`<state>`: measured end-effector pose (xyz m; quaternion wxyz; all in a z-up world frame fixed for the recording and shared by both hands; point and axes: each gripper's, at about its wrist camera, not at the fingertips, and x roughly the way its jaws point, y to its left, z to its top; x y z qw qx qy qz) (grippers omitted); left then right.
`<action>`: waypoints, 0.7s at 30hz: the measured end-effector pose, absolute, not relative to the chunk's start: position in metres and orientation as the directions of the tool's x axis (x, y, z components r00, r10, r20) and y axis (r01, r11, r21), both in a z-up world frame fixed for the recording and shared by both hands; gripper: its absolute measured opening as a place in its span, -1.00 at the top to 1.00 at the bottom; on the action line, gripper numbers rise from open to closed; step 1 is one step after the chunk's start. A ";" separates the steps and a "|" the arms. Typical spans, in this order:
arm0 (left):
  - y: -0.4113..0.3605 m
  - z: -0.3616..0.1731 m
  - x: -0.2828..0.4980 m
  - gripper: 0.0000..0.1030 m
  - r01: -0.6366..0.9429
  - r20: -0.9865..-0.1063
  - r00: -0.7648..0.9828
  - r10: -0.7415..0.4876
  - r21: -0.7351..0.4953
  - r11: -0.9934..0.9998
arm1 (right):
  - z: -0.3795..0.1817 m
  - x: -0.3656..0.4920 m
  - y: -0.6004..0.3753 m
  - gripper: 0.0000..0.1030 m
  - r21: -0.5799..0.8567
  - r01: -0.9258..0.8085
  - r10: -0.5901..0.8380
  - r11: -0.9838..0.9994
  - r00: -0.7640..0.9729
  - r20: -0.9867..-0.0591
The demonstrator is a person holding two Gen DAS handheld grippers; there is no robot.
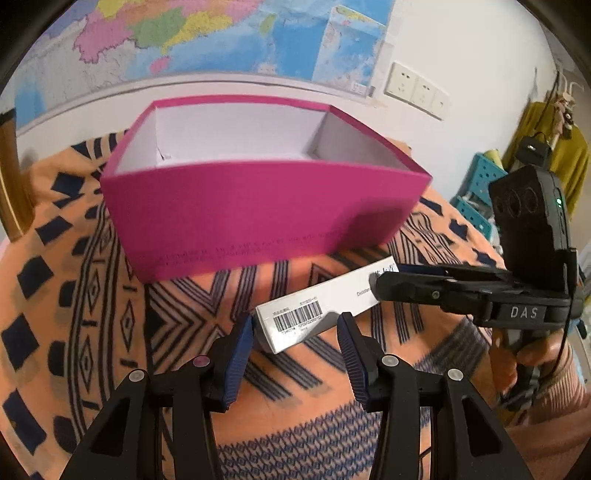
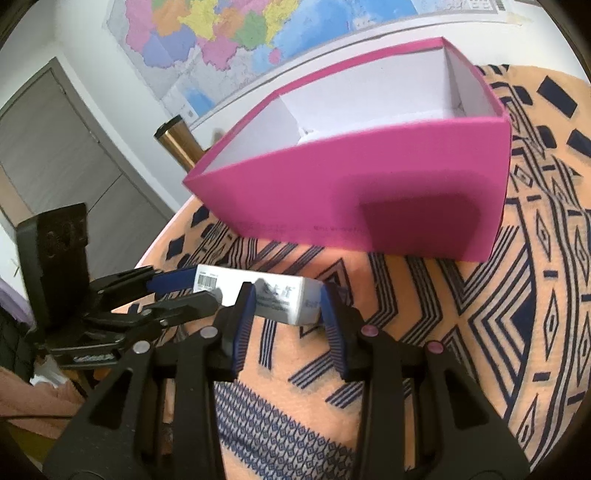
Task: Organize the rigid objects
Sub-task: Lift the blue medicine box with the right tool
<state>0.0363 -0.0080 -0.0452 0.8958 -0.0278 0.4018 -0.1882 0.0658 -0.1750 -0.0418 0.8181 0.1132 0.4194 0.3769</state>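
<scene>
1. While both grippers meet at the carton (image 1: 325,306) on the cloth (image 1: 92,295), the right gripper (image 2: 288,314) clamps its end, jaws part-open.
2. Left gripper (image 1: 295,343): jaws part-open astride the barcode end; contact unclear.
3. Pink box (image 1: 258,206) open, at 12 o'clock from the carton.

You have a magenta box (image 1: 255,218) with a white interior, standing on an orange cloth (image 1: 74,295) patterned with dark navy stripes, diamonds and chevrons. Near it lies a white carton (image 1: 325,310) bearing a black barcode and black print. Your grippers are black with blue ribbed pads (image 2: 242,325). On the far wall, a map (image 2: 229,33) shows pink, yellow, green, orange and blue.
</scene>
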 end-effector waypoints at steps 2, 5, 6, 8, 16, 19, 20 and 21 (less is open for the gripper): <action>-0.008 -0.049 0.031 0.10 0.335 -0.714 0.593 -0.372 -0.200 0.921 | -0.043 0.063 -0.175 0.21 0.500 -0.534 0.716 0.682 0.347 -0.606; -0.004 -0.055 0.028 0.09 0.333 -0.719 0.571 -0.395 -0.237 0.913 | -0.048 0.058 -0.178 0.20 0.511 -0.544 0.725 0.666 0.307 -0.617; -0.002 -0.057 0.028 0.09 0.328 -0.721 0.565 -0.402 -0.251 0.911 | -0.050 0.057 -0.180 0.17 0.516 -0.540 0.726 0.664 0.303 -0.617; 0.002 -0.061 0.029 0.09 0.319 -0.720 0.551 -0.422 -0.285 0.904 | -0.055 0.056 -0.184 0.05 0.529 -0.525 0.728 0.666 0.303 -0.615; 0.000 -0.063 0.032 0.09 0.312 -0.727 0.539 -0.427 -0.298 0.902 | -0.067 0.063 -0.194 -0.14 0.597 -0.470 0.753 0.650 0.294 -0.588; -0.002 -0.068 0.036 0.10 0.304 -0.737 0.530 -0.420 -0.297 0.905 | -0.067 0.065 -0.194 -0.14 0.589 -0.467 0.745 0.660 0.305 -0.593; -0.002 -0.069 0.037 0.10 0.302 -0.739 0.525 -0.422 -0.302 0.904 | -0.067 0.066 -0.192 -0.14 0.582 -0.468 0.740 0.665 0.304 -0.600; -0.002 -0.070 0.038 0.10 0.301 -0.737 0.523 -0.428 -0.310 0.902 | -0.068 0.067 -0.190 -0.08 0.581 -0.471 0.740 0.664 0.299 -0.603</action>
